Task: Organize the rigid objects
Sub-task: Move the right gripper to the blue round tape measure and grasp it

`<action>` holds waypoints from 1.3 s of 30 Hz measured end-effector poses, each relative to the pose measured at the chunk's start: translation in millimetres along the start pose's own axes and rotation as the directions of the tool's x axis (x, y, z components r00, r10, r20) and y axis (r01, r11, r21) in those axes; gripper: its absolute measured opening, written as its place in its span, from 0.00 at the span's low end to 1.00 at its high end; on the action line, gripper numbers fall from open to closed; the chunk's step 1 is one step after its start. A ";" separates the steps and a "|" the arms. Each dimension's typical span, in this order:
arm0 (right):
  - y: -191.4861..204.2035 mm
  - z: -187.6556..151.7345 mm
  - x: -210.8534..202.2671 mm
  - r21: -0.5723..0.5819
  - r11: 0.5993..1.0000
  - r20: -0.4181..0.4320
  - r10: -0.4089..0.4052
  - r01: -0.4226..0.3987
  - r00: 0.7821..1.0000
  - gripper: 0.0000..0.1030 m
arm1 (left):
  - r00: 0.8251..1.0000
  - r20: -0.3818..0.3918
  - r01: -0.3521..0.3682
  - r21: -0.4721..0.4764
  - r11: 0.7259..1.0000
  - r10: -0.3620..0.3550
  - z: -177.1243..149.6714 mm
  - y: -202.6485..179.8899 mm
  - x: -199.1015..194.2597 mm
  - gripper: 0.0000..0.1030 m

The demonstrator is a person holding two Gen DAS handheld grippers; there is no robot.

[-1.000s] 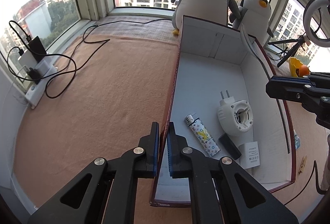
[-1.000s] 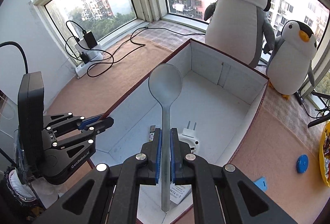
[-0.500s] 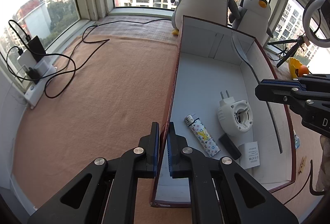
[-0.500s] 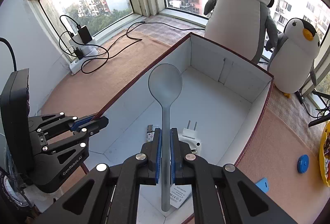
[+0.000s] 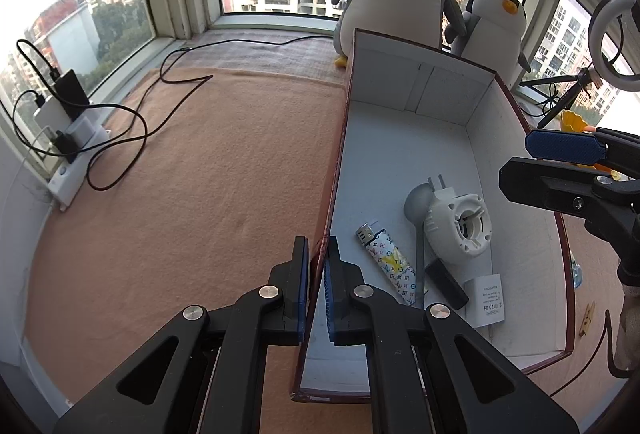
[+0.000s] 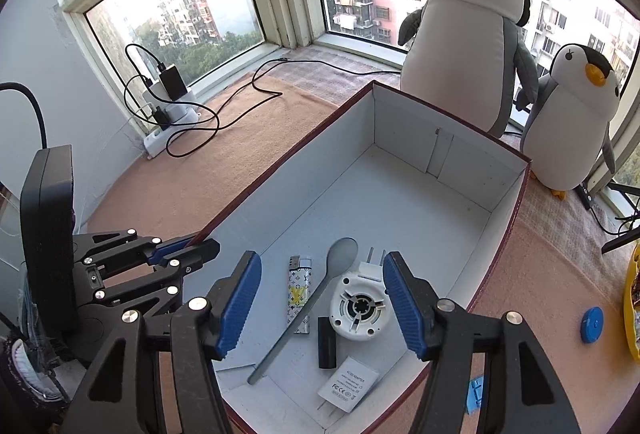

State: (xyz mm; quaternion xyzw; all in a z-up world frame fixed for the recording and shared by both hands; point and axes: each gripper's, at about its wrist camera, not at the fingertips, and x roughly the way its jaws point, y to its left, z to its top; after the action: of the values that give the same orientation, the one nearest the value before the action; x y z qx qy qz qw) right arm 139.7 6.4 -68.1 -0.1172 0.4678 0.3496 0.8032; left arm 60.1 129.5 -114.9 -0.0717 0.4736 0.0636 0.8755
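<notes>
Now: right gripper (image 6: 322,298) spread wide, empty; matte grey spoon (image 6: 308,300) flat on box (image 6: 404,194) floor, lower centre. Left gripper (image 5: 316,288) pinches thin cardboard wall.

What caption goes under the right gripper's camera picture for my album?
Open right gripper above a box holding a spoon, lighter and round plug.

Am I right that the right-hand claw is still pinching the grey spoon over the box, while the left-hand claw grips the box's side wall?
Not quite. The right gripper is open and empty; the spoon lies on the box floor between the lighter and the white round plug, as the right wrist view shows. The left gripper does clamp the box's side wall.
</notes>
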 end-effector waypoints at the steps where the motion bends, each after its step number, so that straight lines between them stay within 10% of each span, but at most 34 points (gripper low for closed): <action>1: -0.2 0.0 -1.1 -0.001 1.000 0.002 -0.003 0.003 1.000 0.58 | 1.000 0.000 0.000 -0.001 1.000 0.000 -0.3 0.2 0.2 0.06; 39: -164.5 -91.0 -77.1 0.278 0.943 -0.003 -0.190 0.183 0.982 0.62 | 0.999 -0.024 -0.030 0.004 1.000 0.030 -0.1 -2.2 -1.5 0.06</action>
State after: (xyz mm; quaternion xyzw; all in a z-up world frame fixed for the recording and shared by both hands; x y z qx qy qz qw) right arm 164.8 -195.1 -75.4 -0.0433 0.4890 0.2045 0.8468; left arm 59.6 127.2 -113.6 -0.0636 0.4851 0.0749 0.8689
